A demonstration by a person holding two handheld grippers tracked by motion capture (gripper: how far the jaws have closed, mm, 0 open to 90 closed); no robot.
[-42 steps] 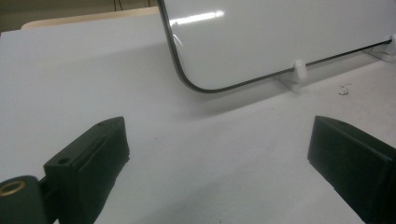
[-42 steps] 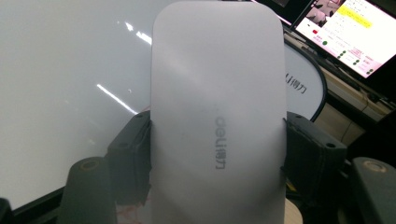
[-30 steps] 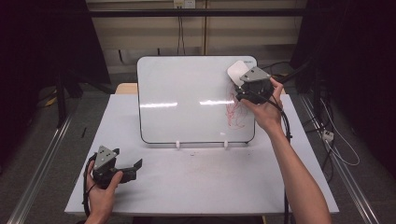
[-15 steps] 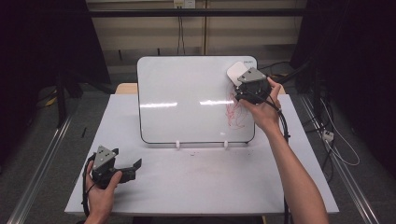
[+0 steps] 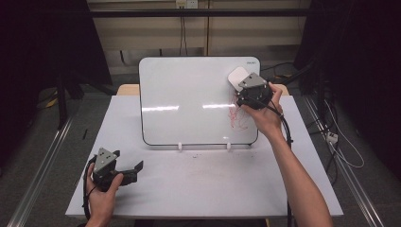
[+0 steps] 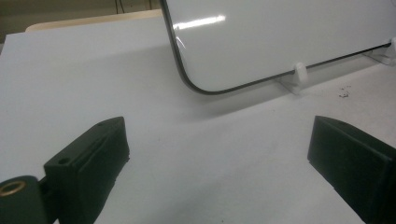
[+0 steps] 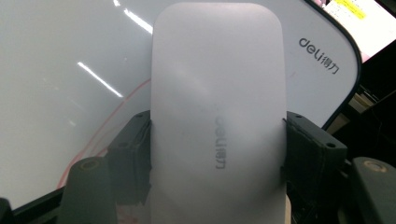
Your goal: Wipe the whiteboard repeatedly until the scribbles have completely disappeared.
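The white eraser point(image 7: 217, 116) sits clamped between the jaws of the right gripper point(image 5: 246, 84), which pinch its long sides, and it lies flat against the upper right part of the whiteboard point(image 5: 189, 99). Just below it, red scribbles point(image 5: 239, 118) mark the board's right side; in the right gripper view a thin red line point(image 7: 109, 126) runs beside the eraser's left edge. The board leans back on two white clips point(image 5: 179, 146) at its bottom edge, standing on the white table point(image 5: 213, 184). The left gripper point(image 5: 132, 169) rests low on the table's near left corner, well apart from the board, its jaws spread wide with nothing between them.
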